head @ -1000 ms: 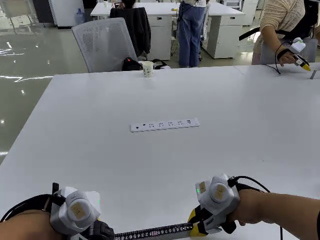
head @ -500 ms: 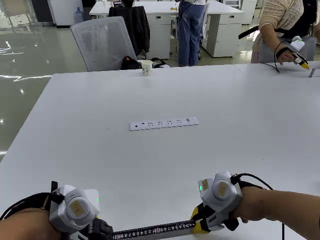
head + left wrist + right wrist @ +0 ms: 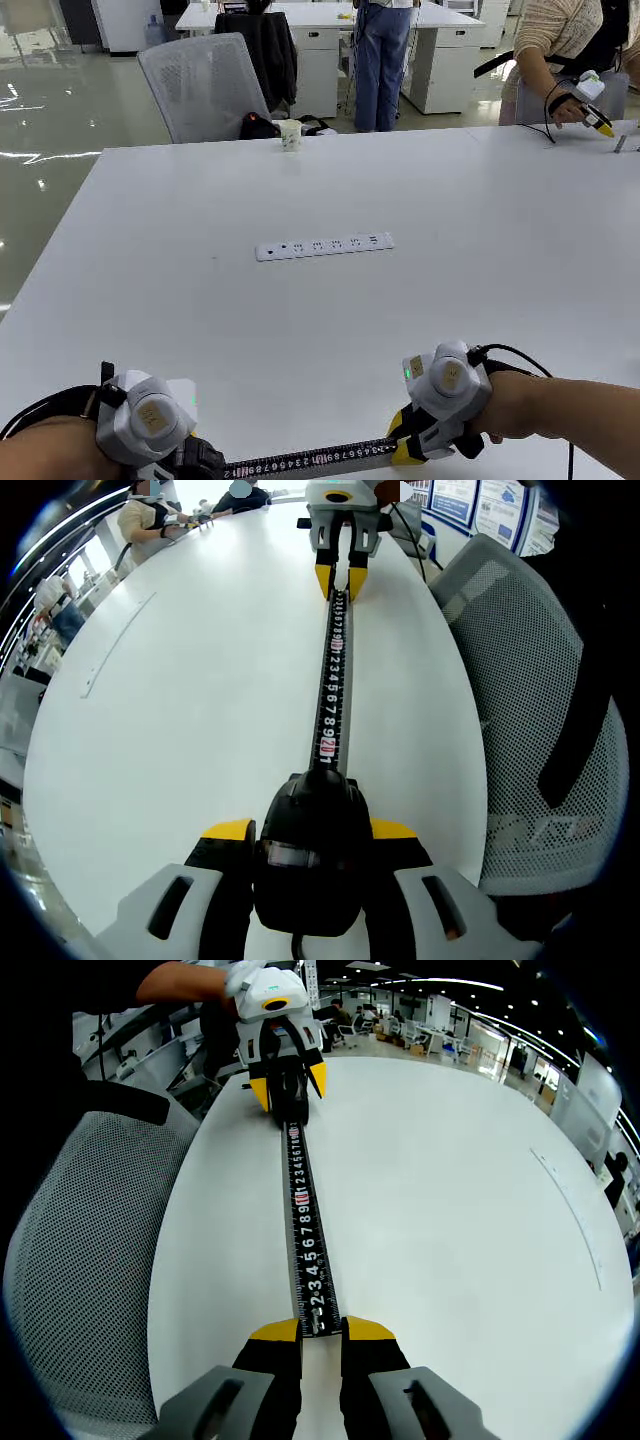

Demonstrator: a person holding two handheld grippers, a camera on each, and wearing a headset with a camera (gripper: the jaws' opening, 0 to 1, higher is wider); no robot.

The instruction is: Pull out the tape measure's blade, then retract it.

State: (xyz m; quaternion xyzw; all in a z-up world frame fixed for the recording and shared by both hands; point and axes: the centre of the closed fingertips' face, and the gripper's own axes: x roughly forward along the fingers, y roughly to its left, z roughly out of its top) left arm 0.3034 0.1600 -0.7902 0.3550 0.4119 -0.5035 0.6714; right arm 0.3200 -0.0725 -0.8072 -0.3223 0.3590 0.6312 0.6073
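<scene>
1. Left gripper: closed around the black tape measure, held low at the near edge of the desk.
2. Right gripper: closed on the free end of the blade, yellow tips pinching it from both sides.
3. Blade: stretched straight from one gripper to the other along the near desk edge, numbers facing up. Lying on the desk or just above it: cannot tell.
4. Step in hand, by judgement: the pull-out, with a fair length of blade already drawn. Finished or not: cannot tell from here.
5. Next move, probably one of two: a little more pull with the right gripper, away from the tape measure, or the start of the retract.
6. For the retract: keep the left grip firm, bring the right gripper back toward the left one, exactly along the line of the blade, slowly, for a smooth return and no snap.
7. Possible trouble: early release of the blade end and a hard whip back; also a sideways twist, with buckling of the blade.
</scene>
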